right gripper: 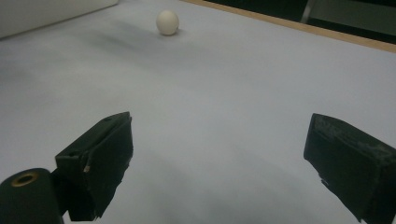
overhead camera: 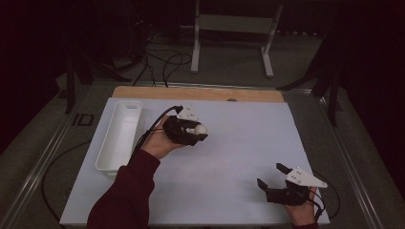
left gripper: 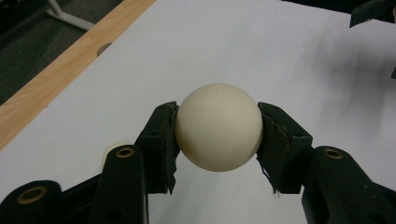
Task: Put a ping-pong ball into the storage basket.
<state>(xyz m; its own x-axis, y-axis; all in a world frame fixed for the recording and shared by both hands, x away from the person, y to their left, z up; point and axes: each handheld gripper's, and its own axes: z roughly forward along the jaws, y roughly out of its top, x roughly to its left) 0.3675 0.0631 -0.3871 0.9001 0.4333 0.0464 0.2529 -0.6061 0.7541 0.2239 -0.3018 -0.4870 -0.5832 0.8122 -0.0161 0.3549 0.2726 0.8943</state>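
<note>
Table (overhead camera: 239,143): a white sheet is covering most of the top, with a strip of bare wood (overhead camera: 198,93) running along the far edge and a small hole showing in that strip.
Floor beyond: a white metal stand (overhead camera: 232,28) is standing on grey carpet behind the table, with dark cables lying beside it.
Bin (overhead camera: 119,135): a long white plastic bin is lying on the sheet near the table's left edge, its long side running away from the person.
Person: a forearm in a dark red sleeve (overhead camera: 125,191) is reaching in from the bottom left of the high view.
Left gripper (overhead camera: 198,132): it is being held just right of the bin, over the sheet's middle left, and its jaws are pressing on both sides of a ball.
Right gripper (overhead camera: 271,175): it is sitting low near the sheet's near right corner, well apart from the other one, its jaws standing wide apart with nothing between them.
Ball (left gripper: 218,127): cream-white and round, it is sitting clamped between the left gripper's pads (left gripper: 164,140); whether it is touching the sheet, I cannot tell.
From the right gripper view: the ball is showing far off as a small pale shape.
</note>
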